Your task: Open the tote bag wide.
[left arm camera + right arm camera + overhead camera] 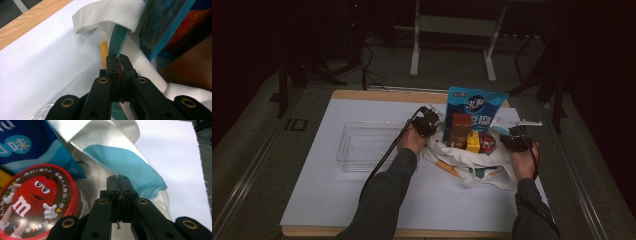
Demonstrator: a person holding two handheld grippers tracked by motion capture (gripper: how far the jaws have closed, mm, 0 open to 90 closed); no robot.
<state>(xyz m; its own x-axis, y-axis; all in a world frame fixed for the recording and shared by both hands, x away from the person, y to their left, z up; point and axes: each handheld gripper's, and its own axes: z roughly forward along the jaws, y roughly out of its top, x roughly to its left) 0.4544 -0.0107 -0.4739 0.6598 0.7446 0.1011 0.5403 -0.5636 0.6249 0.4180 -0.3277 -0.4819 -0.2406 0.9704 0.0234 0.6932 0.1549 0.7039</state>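
A white cloth tote bag (472, 165) with teal trim lies on the white mat, its mouth held apart by both grippers. My left gripper (426, 121) is shut on the bag's teal-edged rim (117, 48), just under a white handle strap (107, 17). My right gripper (514, 141) is shut on the opposite rim at a teal patch (130, 167). Inside the bag stand a blue snack pouch (476, 107), a brown box (460, 130), a yellow packet (473, 142) and a round red M&M's tub (37, 200).
A clear plastic tray (367, 145) sits on the mat to the left of the bag. The wooden table edge (27, 22) runs behind the mat. White metal frame legs (414, 50) stand on the floor beyond the table.
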